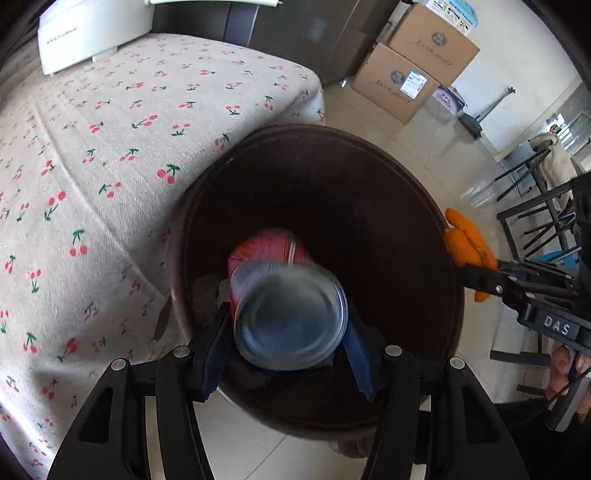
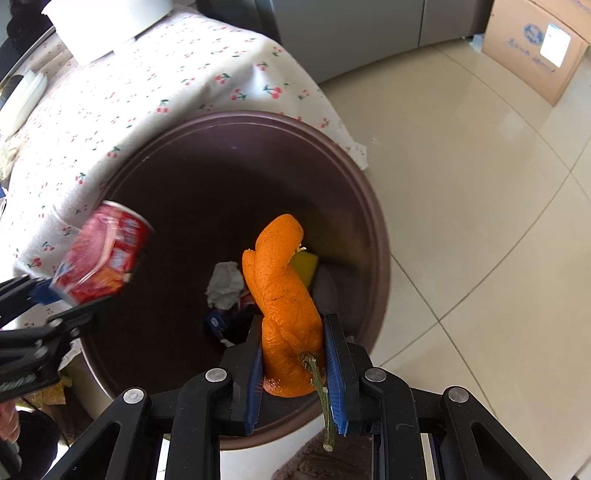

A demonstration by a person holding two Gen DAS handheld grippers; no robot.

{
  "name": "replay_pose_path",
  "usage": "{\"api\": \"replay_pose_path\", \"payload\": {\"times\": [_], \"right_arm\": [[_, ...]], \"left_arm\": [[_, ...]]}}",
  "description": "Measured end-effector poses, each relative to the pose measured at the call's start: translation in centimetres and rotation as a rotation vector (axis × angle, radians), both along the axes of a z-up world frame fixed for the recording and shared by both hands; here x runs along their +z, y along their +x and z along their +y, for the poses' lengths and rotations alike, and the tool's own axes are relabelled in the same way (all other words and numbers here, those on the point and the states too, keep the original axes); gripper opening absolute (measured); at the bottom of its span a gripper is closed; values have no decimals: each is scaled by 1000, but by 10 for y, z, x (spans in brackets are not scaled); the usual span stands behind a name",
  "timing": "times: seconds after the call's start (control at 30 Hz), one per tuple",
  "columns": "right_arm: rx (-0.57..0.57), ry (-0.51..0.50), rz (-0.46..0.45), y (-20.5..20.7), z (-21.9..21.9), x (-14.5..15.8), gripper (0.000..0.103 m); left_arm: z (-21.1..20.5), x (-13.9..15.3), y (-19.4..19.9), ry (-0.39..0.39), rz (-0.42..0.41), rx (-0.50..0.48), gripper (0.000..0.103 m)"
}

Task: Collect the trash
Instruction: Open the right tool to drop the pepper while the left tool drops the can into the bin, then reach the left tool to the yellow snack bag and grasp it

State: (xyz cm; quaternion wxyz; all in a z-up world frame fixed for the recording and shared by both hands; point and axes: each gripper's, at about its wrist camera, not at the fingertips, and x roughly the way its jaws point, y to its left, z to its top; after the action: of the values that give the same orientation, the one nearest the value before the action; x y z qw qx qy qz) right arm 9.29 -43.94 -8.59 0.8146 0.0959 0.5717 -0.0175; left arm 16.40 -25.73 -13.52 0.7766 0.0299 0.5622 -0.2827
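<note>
Trash bin (image 1: 369, 155): big dark brown round bucket, fills the middle of both views, sitting on the tile floor (image 2: 480, 184) right up against the table
Table: cherry-print cloth (image 1: 129, 129) takes the whole left side of the left wrist view, and a white appliance (image 1: 92, 33) sits on it in the upper left corner
Boxes: stacked cardboard boxes (image 1: 417, 62) on the floor, upper right of the left wrist view
Left gripper (image 1: 286, 332): blue-padded jaws spread on either side of a red can (image 1: 284, 291), silver end facing the camera, low centre of frame over the bin's mouth. The can is blurred and tilted, so honestly can't tell whether the pads are pinching it or not
Right gripper (image 2: 293, 354): clenched on an orange peel (image 2: 284, 295), lower middle of its own view, held above the bin opening; green stem (image 2: 319, 391) hangs down by the right pad
Bin bottom: crumpled grey-white paper wad (image 2: 225, 284), a yellow scrap (image 2: 304, 266) behind the peel, some small blue thing (image 2: 216, 321) I can't make out
</note>
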Motion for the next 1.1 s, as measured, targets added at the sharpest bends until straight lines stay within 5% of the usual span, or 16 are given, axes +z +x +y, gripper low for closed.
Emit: {"api": "replay_pose_path", "payload": {"times": [0.1,0.4,0.87,0.93,1.0,1.1], "right_arm": [[-7,1,1,0,-5,0,27],[-4,-1,1,2,-5,1,27],[22,-20,9,17,20,2,31],[8,-13,13,19,22,2,40],[-11,-2,12,21,23,4,63],[-25,-7,-10,23,29,10,74]], "left_arm": [[1,1,7,-17,-14,25,74],[28,22,13,-45,-39,90,78],[120,56,6,42,-125,223,89],[133,60,6,55,-132,236,90],[145,61,5,65,-138,248,91],[161,63,3,80,-147,267,93]]}}
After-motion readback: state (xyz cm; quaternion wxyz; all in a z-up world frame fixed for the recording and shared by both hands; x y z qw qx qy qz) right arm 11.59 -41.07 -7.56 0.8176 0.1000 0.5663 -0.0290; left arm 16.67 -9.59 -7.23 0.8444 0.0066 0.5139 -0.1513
